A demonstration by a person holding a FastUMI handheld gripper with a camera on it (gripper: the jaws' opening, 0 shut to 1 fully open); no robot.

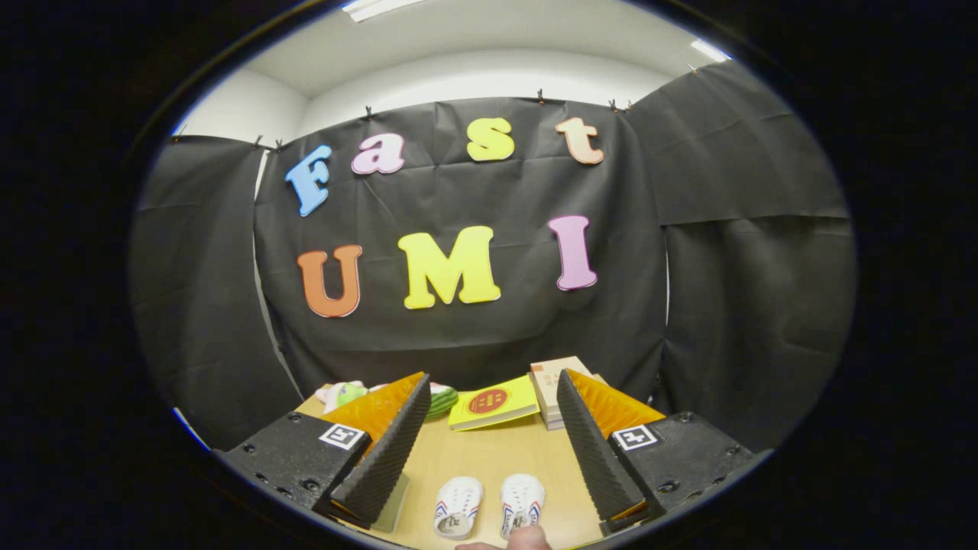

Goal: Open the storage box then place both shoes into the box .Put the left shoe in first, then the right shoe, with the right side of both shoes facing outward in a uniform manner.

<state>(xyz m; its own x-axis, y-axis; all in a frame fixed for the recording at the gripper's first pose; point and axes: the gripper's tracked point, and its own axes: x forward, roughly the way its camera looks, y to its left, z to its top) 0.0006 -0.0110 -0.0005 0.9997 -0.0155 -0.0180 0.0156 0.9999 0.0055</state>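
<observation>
Fingers [489, 428] apart above shoes [489, 506]

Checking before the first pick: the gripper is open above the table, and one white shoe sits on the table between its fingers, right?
Not quite. The gripper view shows two white shoes side by side on the table, not one. The gripper is open, with both shoes between its fingers.

We see two small white shoes side by side on the wooden table, between the gripper's spread fingers. The left shoe [458, 507] sits at seven o'clock from the right shoe [522, 504]. Both carry red-and-blue side stripes, toes apparently pointing twelve o'clock.
</observation>
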